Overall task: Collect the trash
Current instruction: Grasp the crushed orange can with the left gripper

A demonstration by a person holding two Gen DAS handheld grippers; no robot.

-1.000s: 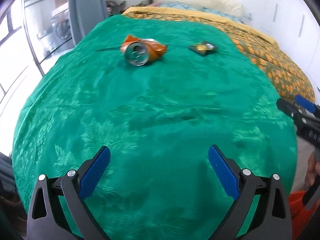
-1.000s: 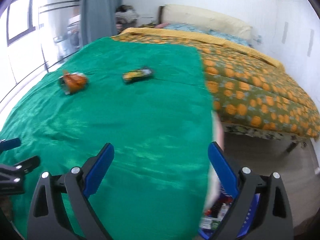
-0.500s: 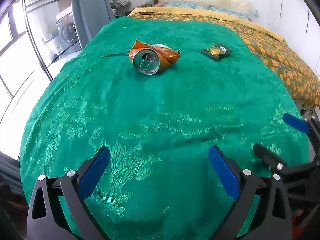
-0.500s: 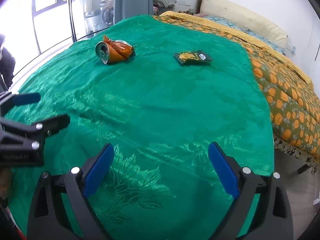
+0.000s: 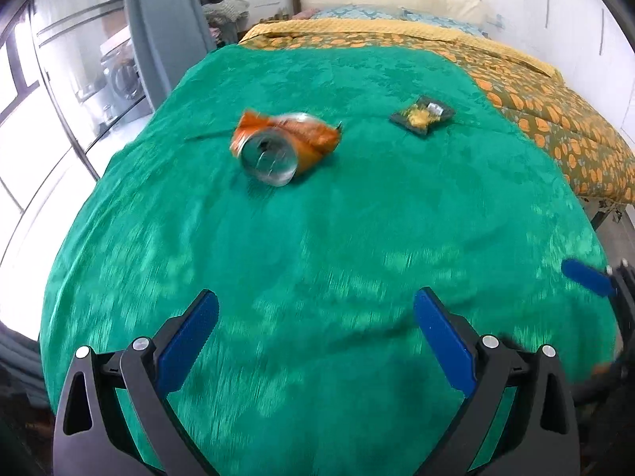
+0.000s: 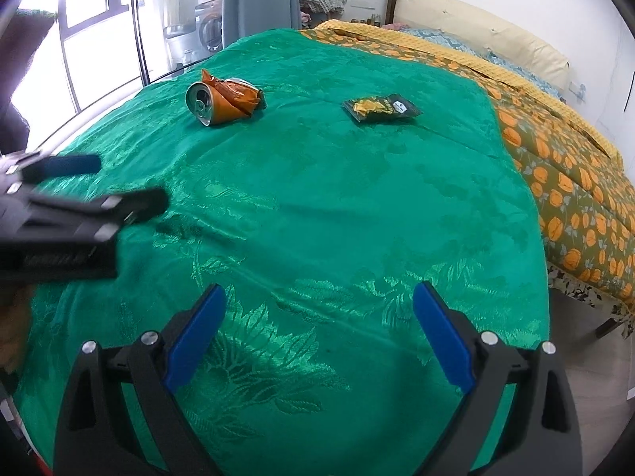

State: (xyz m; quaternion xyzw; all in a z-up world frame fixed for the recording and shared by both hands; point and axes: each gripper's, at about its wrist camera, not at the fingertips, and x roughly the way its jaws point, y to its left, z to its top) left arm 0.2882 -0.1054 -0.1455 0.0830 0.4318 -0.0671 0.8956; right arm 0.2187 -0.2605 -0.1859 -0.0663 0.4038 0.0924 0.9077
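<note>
On the shiny green patterned bedspread (image 6: 357, 206), which covers the near part of the bed, lie two pieces of trash. The crushed orange aluminium drink can (image 6: 222, 101) lies on its side on the far left part of the bedspread, with its silver top end turned toward the cameras. The small dark snack packet with yellow print (image 6: 381, 108) lies flat to the right of the can, well apart from it, close to the right border of the bedspread. In the left wrist view the can (image 5: 283, 146) is blurred, and the packet (image 5: 422, 116) is seen beyond it to the right.

The left gripper (image 5: 315, 319) hovers over the near part of the bedspread with its two blue-padded fingers spread wide and nothing between them. It shows also at the left edge of the right wrist view (image 6: 95, 182), blurred, above the left side of the bedspread. The right gripper (image 6: 319, 313) hangs over the near edge of the bedspread, its fingers also spread wide and empty. Both grippers are well apart from the can and the packet.

Beyond the bedspread lies an olive quilt with orange flower print (image 6: 563, 182), with cream pillows (image 6: 476, 27) at the far end. To the left of the bedspread are a grey curtain (image 5: 162, 27) and large windows (image 6: 95, 39).
</note>
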